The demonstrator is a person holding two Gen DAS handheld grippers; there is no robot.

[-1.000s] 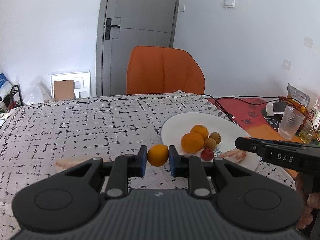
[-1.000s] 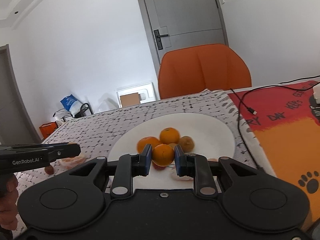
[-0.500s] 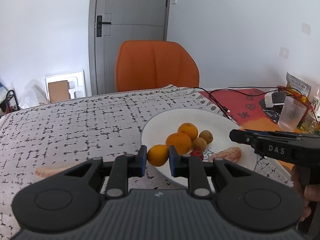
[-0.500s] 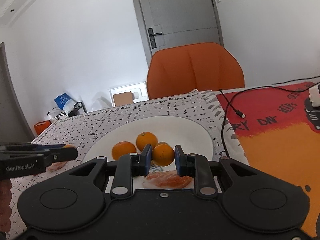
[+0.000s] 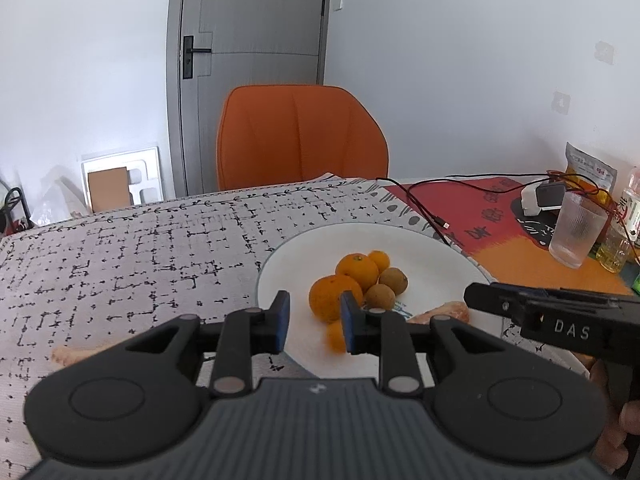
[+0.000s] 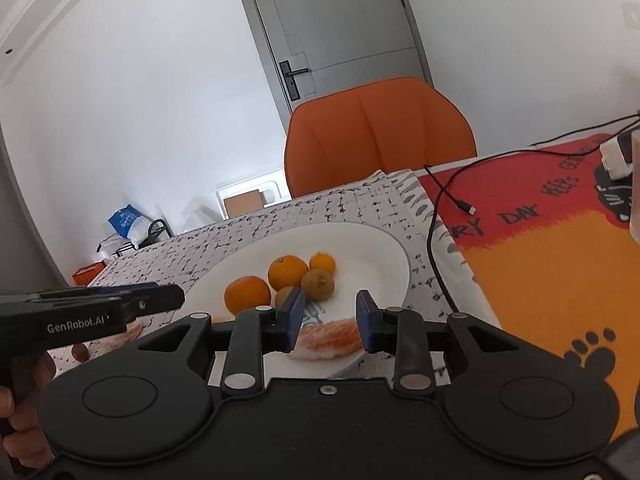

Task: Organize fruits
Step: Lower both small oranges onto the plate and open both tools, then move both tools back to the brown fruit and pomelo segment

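A white plate (image 5: 432, 248) (image 6: 372, 248) holds three oranges (image 5: 330, 298) (image 6: 287, 272), two brown fruits (image 5: 393, 280) (image 6: 317, 285) and a peeled orange piece (image 6: 330, 338). My left gripper (image 5: 314, 314) hangs over the plate's near-left rim. Its jaws are opening and do not press on anything. A blurred orange (image 5: 335, 336) drops just below them. My right gripper (image 6: 330, 316) is above the plate's near edge, over the peeled piece. Its jaws are also opening, with nothing between them. Each gripper shows side-on in the other's view (image 5: 470, 296) (image 6: 178, 295).
A patterned grey cloth (image 5: 140, 248) covers the table, with a peel scrap (image 5: 80, 356) at its near left. To the right lie a red-orange mat (image 6: 540, 272), a black cable (image 6: 434, 232) and a ribbed glass (image 5: 576, 236). An orange chair (image 5: 300, 136) stands behind.
Both grippers held an orange and have let go. The left one moved right over the plate. The right one's orange now lies on the plate; the left one's is falling.
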